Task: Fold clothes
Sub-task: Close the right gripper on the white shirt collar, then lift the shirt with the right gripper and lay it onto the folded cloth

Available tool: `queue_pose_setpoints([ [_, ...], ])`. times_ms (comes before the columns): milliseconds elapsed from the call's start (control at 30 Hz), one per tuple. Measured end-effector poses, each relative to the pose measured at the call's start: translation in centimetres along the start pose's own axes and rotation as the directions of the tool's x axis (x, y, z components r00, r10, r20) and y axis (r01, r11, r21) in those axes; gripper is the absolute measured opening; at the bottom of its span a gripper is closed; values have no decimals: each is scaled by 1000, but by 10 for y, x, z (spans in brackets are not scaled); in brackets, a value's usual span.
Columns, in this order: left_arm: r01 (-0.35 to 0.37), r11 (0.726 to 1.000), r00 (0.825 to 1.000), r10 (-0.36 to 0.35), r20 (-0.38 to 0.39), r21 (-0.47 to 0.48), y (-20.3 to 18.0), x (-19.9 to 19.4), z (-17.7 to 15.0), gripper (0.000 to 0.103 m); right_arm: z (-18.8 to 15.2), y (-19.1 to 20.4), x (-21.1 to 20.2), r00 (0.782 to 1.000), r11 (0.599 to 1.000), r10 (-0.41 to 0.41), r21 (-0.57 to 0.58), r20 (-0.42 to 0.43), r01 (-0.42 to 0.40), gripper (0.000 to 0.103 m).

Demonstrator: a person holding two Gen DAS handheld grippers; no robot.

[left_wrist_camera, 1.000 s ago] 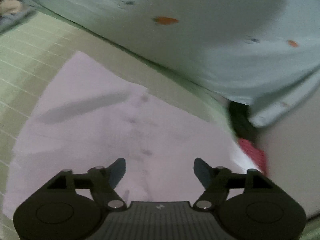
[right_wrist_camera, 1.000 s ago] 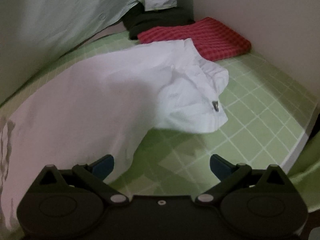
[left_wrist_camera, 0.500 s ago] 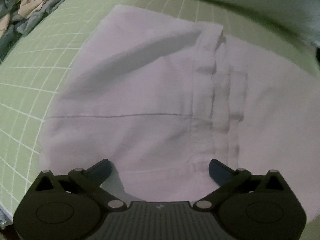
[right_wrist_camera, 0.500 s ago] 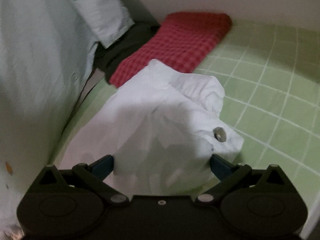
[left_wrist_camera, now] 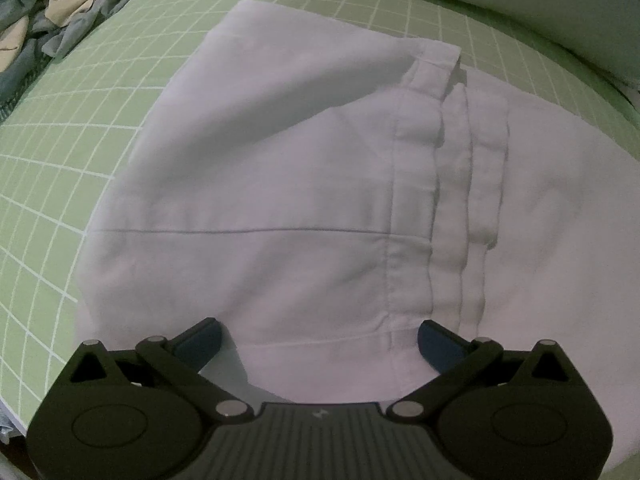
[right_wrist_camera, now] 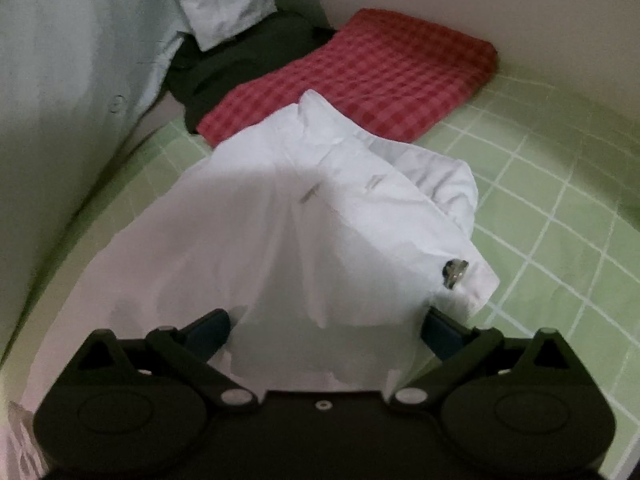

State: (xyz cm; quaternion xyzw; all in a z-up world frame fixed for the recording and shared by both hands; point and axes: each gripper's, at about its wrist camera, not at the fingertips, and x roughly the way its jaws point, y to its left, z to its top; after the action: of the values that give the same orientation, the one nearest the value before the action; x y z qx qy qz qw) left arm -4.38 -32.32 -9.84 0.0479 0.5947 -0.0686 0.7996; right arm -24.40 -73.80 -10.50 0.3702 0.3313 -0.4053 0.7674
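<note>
— What does each camera give you?

— My left view shows the white shirt (left_wrist_camera: 280,184) spread flat on the green checked bench (left_wrist_camera: 60,160), its button placket running up the right side, and a heap of grey and tan clothes (left_wrist_camera: 48,20) beyond the shirt's far left corner. Only my right view has the crumpled cuff with its metal button (right_wrist_camera: 454,274) and the red checked cloth (right_wrist_camera: 360,76) behind the shirt.

— And the jaws?

— The left gripper (left_wrist_camera: 318,340) points steeply down over the shirt; its jaws have just been opening and stand wide, gripping nothing. The right gripper (right_wrist_camera: 326,330) is also spread wide, with shirt cloth lying loose between its fingers.

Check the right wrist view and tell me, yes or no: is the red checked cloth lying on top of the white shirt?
No, the white shirt overlaps the near edge of the folded red checked cloth, which lies behind it.
</note>
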Motion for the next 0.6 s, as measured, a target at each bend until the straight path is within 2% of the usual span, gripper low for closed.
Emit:
queue_pose_setpoints([
  [33, 1, 1000, 1000, -1, 1, -1, 0, 1, -2, 103, 1, 0, 0, 1000, 1000, -13, 12, -1, 13, 96],
  [167, 4, 1000, 1000, -4, 4, -1, 5, 4, -6, 103, -3, -1, -7, 999, 999, -32, 2, 39, 32, 64],
  [300, 6, 1000, 1000, -6, 0, -4, 7, 4, -8, 103, -1, -7, -9, 999, 999, 29, -21, 46, -28, 40],
  [367, 8, 1000, 1000, -8, -4, -1, 10, 7, -5, 103, 1, -10, -11, 997, 999, 51, -17, 54, -51, 24],
  [433, 13, 1000, 1000, -13, -15, 7, 13, 8, 1, 103, 3, -8, -15, 995, 997, 70, -34, 69, -67, 17],
  [500, 21, 1000, 999, -21, -34, 15, 13, 7, 6, 103, 2, 1, -25, 992, 994, 72, -94, 101, -63, 14],
  [600, 93, 995, 996, -93, 18, 23, 18, -12, 10, 103, 1, 17, -45, 981, 983, 91, -171, 169, -62, 13],
])
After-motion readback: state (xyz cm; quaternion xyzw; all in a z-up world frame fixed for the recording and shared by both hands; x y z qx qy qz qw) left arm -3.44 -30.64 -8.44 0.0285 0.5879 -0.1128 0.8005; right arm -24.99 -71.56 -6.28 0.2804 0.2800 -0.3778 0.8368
